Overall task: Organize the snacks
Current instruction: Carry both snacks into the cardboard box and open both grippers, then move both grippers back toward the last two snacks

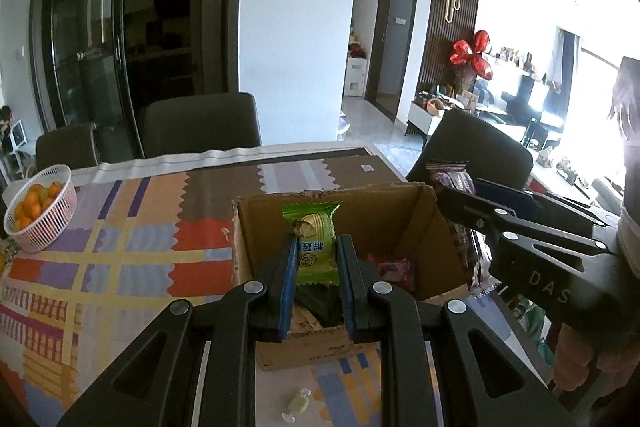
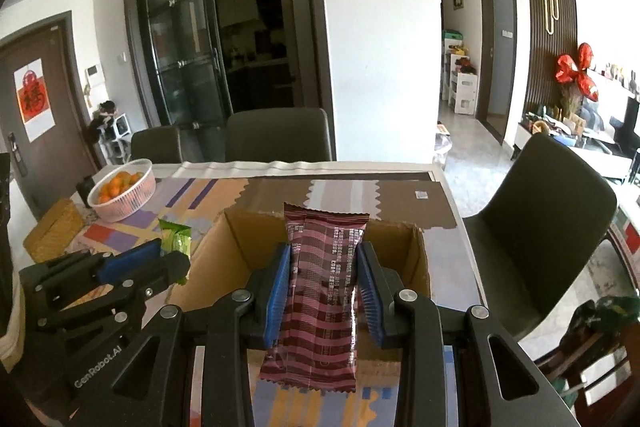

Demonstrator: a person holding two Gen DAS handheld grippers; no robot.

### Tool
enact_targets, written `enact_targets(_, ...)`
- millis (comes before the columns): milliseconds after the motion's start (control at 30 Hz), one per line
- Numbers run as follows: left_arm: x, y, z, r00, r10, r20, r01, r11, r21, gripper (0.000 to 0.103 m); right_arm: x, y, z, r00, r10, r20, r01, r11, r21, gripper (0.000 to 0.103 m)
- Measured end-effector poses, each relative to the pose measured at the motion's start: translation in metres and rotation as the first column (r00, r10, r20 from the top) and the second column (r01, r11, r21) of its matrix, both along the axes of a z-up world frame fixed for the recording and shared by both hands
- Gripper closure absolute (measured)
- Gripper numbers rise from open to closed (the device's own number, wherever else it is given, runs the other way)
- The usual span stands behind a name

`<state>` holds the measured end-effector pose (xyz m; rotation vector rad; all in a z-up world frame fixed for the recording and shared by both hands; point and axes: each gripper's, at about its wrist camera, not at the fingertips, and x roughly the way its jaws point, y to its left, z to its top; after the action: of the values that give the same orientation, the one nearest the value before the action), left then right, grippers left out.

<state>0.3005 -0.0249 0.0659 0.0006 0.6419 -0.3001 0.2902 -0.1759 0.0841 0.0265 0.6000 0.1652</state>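
An open cardboard box stands on the patterned tablecloth. My left gripper is shut on a green snack packet, held upright over the box's near side; that packet also shows in the right wrist view at the left gripper. My right gripper is shut on a long maroon striped snack bar, held above the box; from the left wrist view this gripper and bar hover at the box's right wall. A red packet and a dark green one lie inside the box.
A white basket of oranges sits at the table's left. A small wrapped candy lies on the cloth in front of the box. A woven box is at the left edge. Dark chairs stand behind and right of the table.
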Motion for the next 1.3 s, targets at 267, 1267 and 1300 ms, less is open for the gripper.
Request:
enact_targets(267, 0.019, -0.01, -0.014, 0.999, -0.004, -0.034, 0.006, 0.999, 0.034, 0.082, 0.025, -0.001, -0.018, 0.998, -0.014, -0.056, 0.013, 1.0, -0.018, 0.068)
enact_targets(1267, -0.042, 0.017, -0.022, 0.998, -0.054, -0.033, 0.058, 0.989, 0.135, 0.057, -0.04, 0.01, -0.035, 0.989, -0.094, -0.111, 0.093, 0.996, -0.016, 0.05)
enact_targets(1300, -0.044, 0.017, -0.024, 0.998, -0.059, -0.037, 0.064, 0.988, 0.14, 0.057, -0.042, 0.011, -0.038, 0.989, -0.093, -0.118, 0.092, 0.996, -0.013, 0.048)
